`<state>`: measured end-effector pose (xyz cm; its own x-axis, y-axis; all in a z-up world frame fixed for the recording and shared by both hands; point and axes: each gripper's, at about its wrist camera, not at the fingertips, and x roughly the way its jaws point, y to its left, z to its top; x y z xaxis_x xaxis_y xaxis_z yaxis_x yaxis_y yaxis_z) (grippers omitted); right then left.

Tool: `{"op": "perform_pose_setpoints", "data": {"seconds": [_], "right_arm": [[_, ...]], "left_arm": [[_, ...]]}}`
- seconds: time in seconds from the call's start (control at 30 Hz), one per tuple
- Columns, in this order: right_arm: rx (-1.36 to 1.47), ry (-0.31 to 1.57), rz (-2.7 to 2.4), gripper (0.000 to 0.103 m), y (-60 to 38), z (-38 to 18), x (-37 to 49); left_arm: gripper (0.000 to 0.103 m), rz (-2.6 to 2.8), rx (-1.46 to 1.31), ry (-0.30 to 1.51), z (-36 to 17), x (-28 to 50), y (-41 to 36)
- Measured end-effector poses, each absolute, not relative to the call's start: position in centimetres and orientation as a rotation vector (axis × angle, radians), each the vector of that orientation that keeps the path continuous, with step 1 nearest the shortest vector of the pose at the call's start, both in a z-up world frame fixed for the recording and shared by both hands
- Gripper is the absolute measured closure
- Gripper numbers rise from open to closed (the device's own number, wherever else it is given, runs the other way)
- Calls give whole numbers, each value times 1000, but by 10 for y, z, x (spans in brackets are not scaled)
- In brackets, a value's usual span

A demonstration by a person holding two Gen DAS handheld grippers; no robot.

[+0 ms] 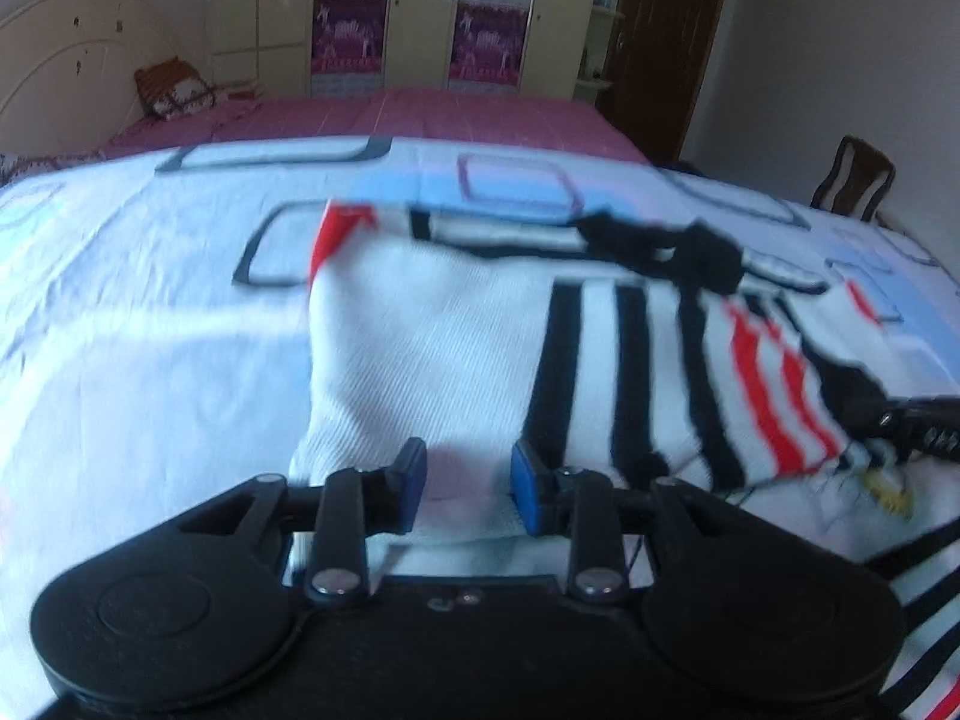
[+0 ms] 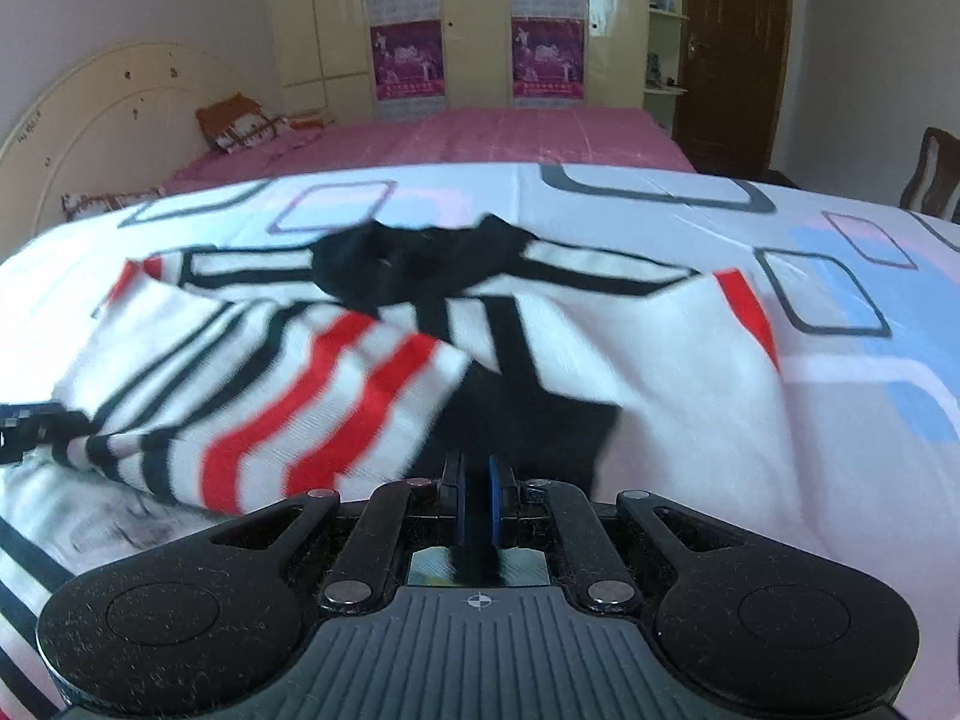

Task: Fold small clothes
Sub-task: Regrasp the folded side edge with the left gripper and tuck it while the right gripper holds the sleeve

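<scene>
Small striped shirt (image 1: 456,348), white with black and red stripes and a black collar, lies on the bed's patterned sheet (image 1: 120,300), collar at the far side, hem toward the cameras. One striped side (image 2: 288,396) is already laid over the body, likely the first lengthwise fold, so the shirt reads as part folded.

Left gripper (image 1: 468,489) is at the near hem, its blue fingers (image 1: 531,495) part open with white cloth bunched between them. Pads don't look pressed on the fabric, so I call it released or just letting go; the view is blurred, so loose contact is possible.

Right gripper (image 2: 474,501) sits at the near edge over the black patch (image 2: 528,420) of the shirt. Its fingers are clenched together; a dark strip shows in the gap, probably a pinch of fabric, can't confirm.

Both grippers angle down at the hem, probably to take the bottom edge and carry it up toward the collar.
</scene>
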<state>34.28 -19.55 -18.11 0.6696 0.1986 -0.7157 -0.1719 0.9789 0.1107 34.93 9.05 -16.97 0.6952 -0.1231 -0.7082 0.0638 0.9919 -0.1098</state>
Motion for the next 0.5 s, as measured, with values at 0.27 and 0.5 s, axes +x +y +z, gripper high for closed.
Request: {"op": "perform_pose_setpoints", "data": {"seconds": [0.27,0.5], "right_arm": [[70,824,189,98,-216,-183,336],[146,812,248,98,-236,-157,313]], "left_arm": [[72,-61,-48,825,-164,356,82],[59,-2,-22,812,-141,336,63]]}}
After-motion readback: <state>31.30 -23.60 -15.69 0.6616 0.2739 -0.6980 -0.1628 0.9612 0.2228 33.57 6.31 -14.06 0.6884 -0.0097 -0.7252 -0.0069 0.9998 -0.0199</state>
